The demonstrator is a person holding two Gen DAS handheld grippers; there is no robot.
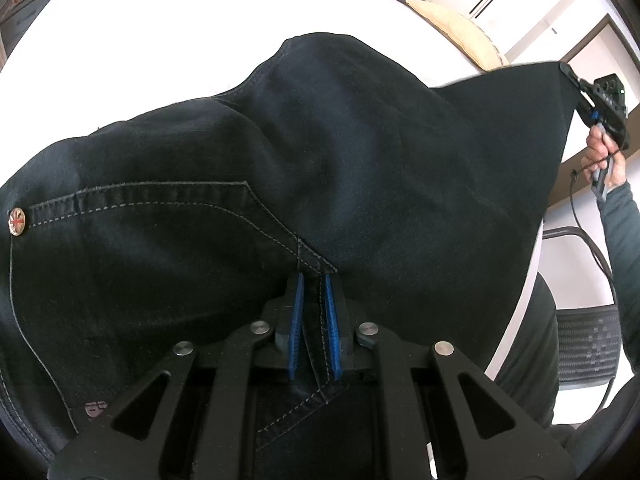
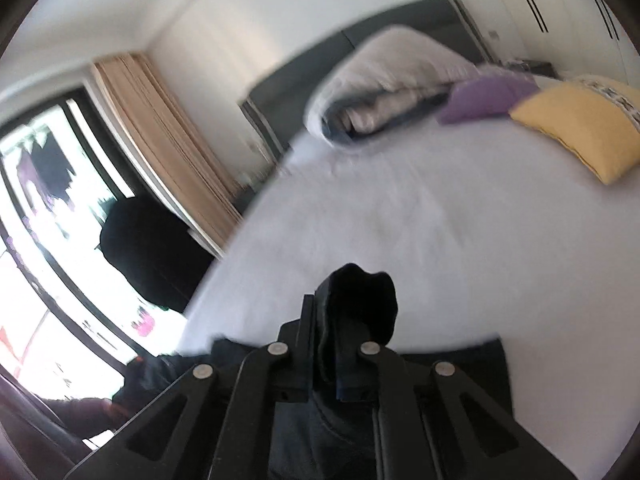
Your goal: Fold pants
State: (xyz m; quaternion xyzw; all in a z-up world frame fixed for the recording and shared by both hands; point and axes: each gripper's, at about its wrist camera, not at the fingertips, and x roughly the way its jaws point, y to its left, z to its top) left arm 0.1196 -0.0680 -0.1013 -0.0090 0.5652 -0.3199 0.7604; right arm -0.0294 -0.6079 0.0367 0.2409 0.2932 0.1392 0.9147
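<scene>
Dark pants point(image 1: 280, 168) spread over a white bed point(image 1: 160, 40), filling most of the left wrist view. Left gripper point(image 1: 314, 300) at 6 o'clock, blue pads point(image 1: 296, 320) clenched on a stitched seam of the pants near the crotch. A round metal button point(image 1: 17, 221) at 9 o'clock on the cloth. Only here: the right gripper point(image 1: 570, 72) at 2 o'clock, held in a hand point(image 1: 604, 156) with a dark sleeve point(image 1: 624, 240), pinching one corner of the pants and lifting it clear of the bed, cloth stretched taut down to the seam. A mesh chair point(image 1: 588, 344) at 4 o'clock. From the right wrist, blurred: right gripper point(image 2: 348, 320) at 6 o'clock, clamped on a bunched wad of pants point(image 2: 360, 300) that sticks out past the fingertips. Only here: a rolled quilt point(image 2: 384, 80) at 12 o'clock, purple cushion point(image 2: 484, 96) and yellow cushion point(image 2: 580, 128) at 2 o'clock, curtain point(image 2: 160, 128) and window point(image 2: 48, 200) at 9 to 10 o'clock. Both cushions just peep in at 1 o'clock in the left wrist view.
</scene>
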